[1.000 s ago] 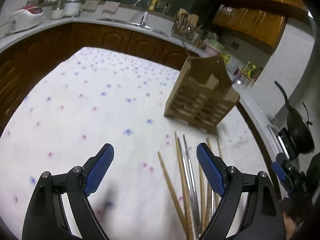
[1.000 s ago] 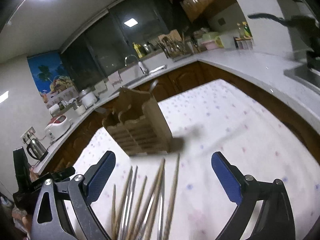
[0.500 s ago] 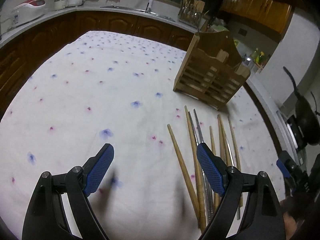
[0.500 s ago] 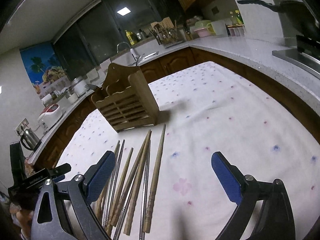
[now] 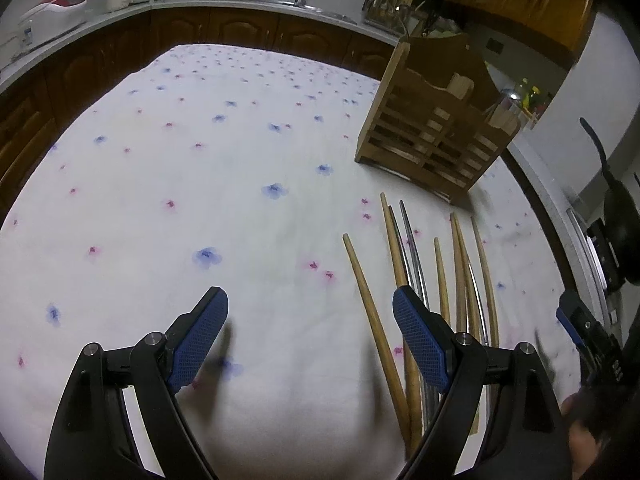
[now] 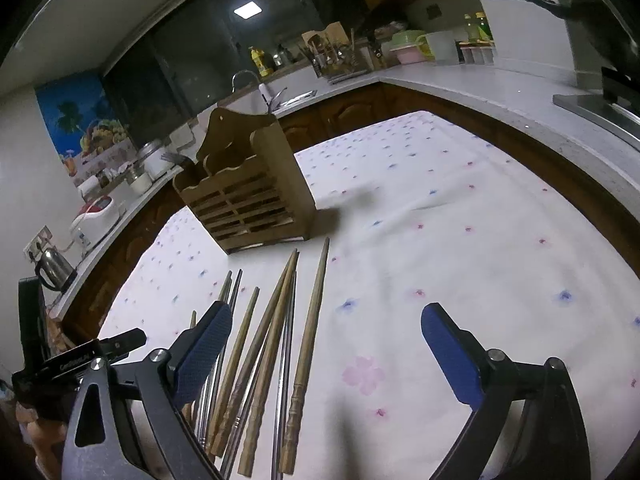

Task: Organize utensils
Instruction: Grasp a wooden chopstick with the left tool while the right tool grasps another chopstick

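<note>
White tablecloth (image 5: 168, 184) with blue and pink flower print, spread over the table. Grey countertop (image 6: 500, 92) above dark wooden cabinets (image 5: 248, 32), curved around the room. Sink faucet (image 6: 244, 80) and yellow bottle (image 6: 258, 60) set before a dark window. White-and-red rice cooker (image 6: 94, 214) and metal kettle (image 6: 54, 266) stood along the left counter. Black pan (image 5: 618, 216) rested on the stove at right. Palm-tree poster (image 6: 76, 128) hung on the wall.

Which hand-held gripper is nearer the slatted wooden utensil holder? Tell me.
Cannot tell. From the left hand-held gripper the slatted wooden utensil holder stands ahead-right; from the right hand-held gripper, ahead-left.
</note>
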